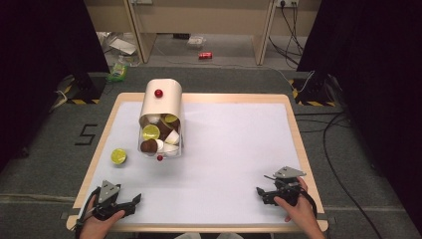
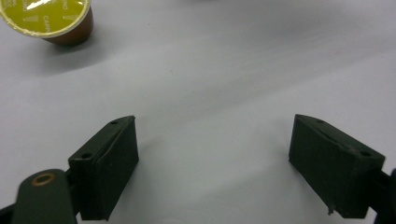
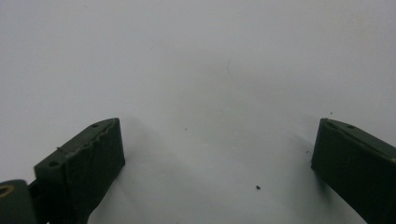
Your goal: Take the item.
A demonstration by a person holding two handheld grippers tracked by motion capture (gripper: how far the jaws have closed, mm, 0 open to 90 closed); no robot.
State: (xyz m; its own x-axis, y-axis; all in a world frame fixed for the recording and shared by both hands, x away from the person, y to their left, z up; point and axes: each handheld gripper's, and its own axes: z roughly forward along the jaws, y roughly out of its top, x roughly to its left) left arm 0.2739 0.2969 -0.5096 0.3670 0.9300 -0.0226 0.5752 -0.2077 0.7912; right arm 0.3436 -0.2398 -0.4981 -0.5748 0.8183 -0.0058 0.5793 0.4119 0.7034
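Observation:
A cream container [image 1: 161, 102] with a red knob lies tipped toward me at the table's left centre. Its open clear front holds several coffee capsules [image 1: 159, 134], brown, white and lime-lidded. One lime-lidded capsule [image 1: 118, 156] sits alone on the white mat, left of the container; in the left gripper view the same capsule [image 2: 49, 18] sits far ahead at the upper left. My left gripper [image 1: 135, 201] rests near the front left edge, open, nothing between its jaws [image 2: 215, 158]. My right gripper [image 1: 260, 194] rests at the front right, open over bare mat [image 3: 217, 158].
A white mat [image 1: 234, 149] covers the wooden table [image 1: 293, 114]. A small red ball [image 1: 159, 158] lies at the container's mouth. Black curtains flank both sides; cables and a red can [image 1: 205, 55] lie on the floor beyond.

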